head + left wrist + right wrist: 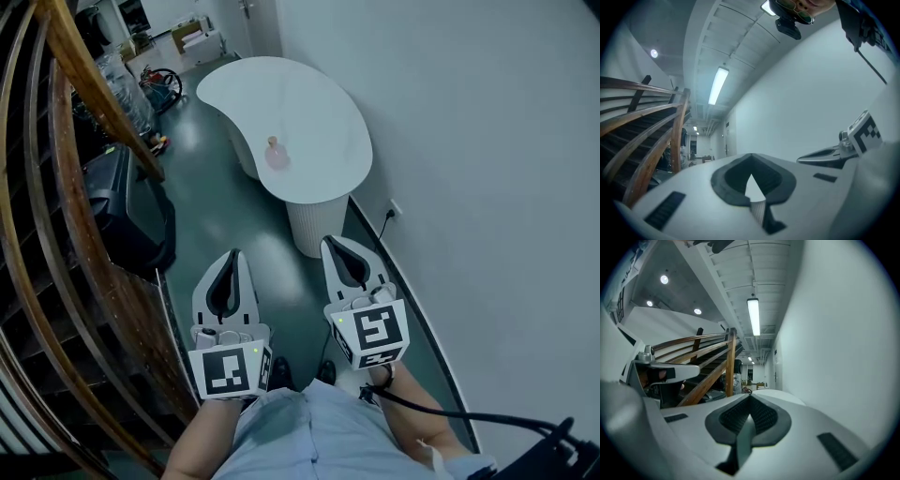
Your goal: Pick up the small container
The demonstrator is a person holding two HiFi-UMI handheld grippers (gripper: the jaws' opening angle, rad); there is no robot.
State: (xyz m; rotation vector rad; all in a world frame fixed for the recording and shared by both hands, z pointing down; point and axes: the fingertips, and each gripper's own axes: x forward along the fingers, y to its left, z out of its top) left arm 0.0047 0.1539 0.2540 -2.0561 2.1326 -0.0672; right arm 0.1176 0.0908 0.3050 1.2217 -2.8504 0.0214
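Pink against the white top, the small container (277,153) stands near the middle of the curved table (309,103) in my head view, far ahead of both grippers and well apart from them. My left gripper (232,255) and right gripper (331,242) sit side by side near my body. Their tips point toward the table and their jaws are drawn together on nothing. A white wall (487,141) runs along the right, close to the table's right edge. A wooden stair railing (84,75) closes off the left. Between them a strip of dark green floor (216,206) lies open up to the table's ribbed pedestal (314,225).

From the left gripper view, the jaws meet at their tips, empty, aimed up at wall and ceiling. The right gripper shows at the right.

From the right gripper view, the jaws are pressed together, empty. The table's white top shows just past the tips, with the railing to the left.
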